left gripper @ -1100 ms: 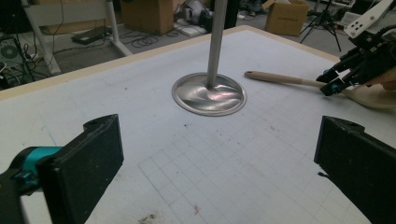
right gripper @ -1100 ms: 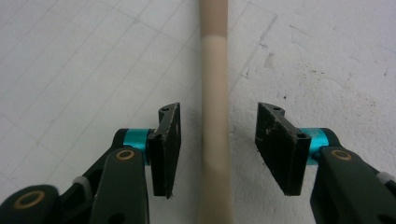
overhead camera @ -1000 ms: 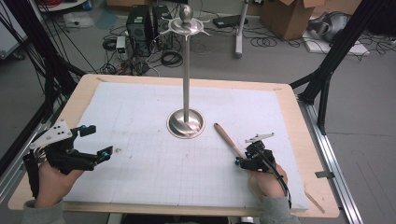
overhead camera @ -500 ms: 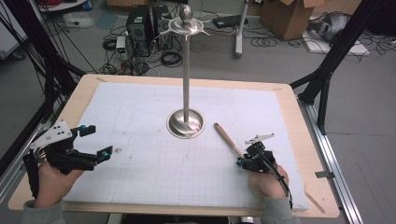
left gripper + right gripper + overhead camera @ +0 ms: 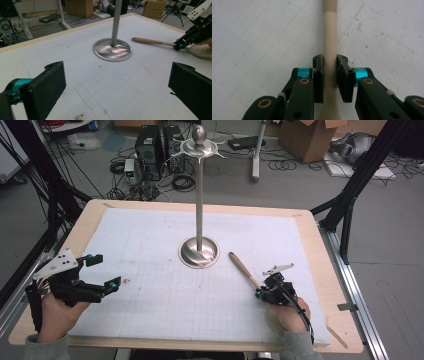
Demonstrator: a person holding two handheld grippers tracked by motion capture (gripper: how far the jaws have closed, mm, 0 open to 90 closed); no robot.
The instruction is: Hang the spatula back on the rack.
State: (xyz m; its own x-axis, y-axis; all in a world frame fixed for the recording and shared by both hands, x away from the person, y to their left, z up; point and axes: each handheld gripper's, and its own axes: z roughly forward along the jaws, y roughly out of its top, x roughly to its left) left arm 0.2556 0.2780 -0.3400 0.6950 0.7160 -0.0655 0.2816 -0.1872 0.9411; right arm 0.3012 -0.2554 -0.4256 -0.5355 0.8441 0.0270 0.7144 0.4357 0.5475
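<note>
Where the right gripper pinches it, the pale, slim wooden spoon lies flat on the white gridded mat, jaws closed on its handle near the bowl end. It looks light, rigid and smooth, so a grip there should hold, though the long handle may swing. Farther left the left gripper hovers wide open, empty, with the tall steel hook stand beyond.

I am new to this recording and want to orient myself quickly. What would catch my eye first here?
First, the tall metal stand rising from its round base at the middle of the table. Then the right tool, shut on the handle of a wooden spoon lying to the right of the base. The left tool is open near the table's left edge.
</note>
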